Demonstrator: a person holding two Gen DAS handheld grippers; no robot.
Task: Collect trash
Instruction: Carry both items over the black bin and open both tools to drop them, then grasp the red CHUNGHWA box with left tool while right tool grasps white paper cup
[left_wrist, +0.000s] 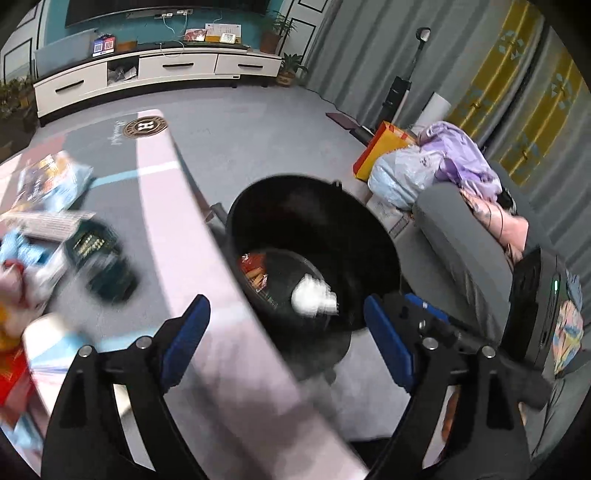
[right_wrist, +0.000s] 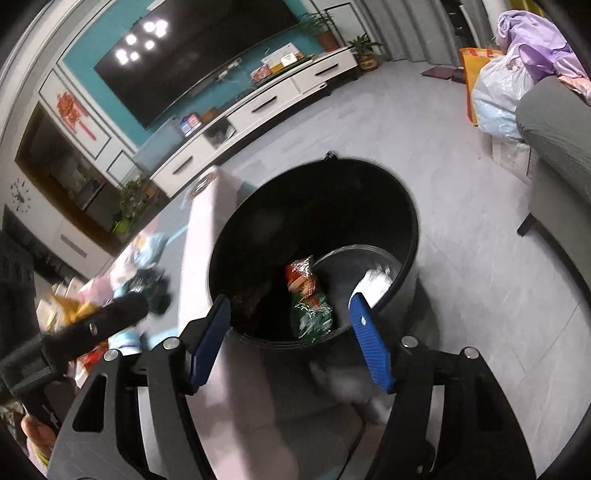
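Both grippers stand wide open with nothing between their blue pads. The left gripper hangs above the table edge and the near rim of the black bin; the right gripper points straight into the same bin, its pads apart from the rim. One bin stands on the grey floor just beside the table. Inside it lie a red-and-green snack wrapper, crumpled and glossy, and a white wad that may be tissue or thin plastic; motion blur leaves that unsure. In the left wrist view the wrapper shows only as a red and orange patch against the bin's near wall. More litter stays on the table: a dark green packet, a pale blue bag and several blurred pieces at the far left that cannot be counted.
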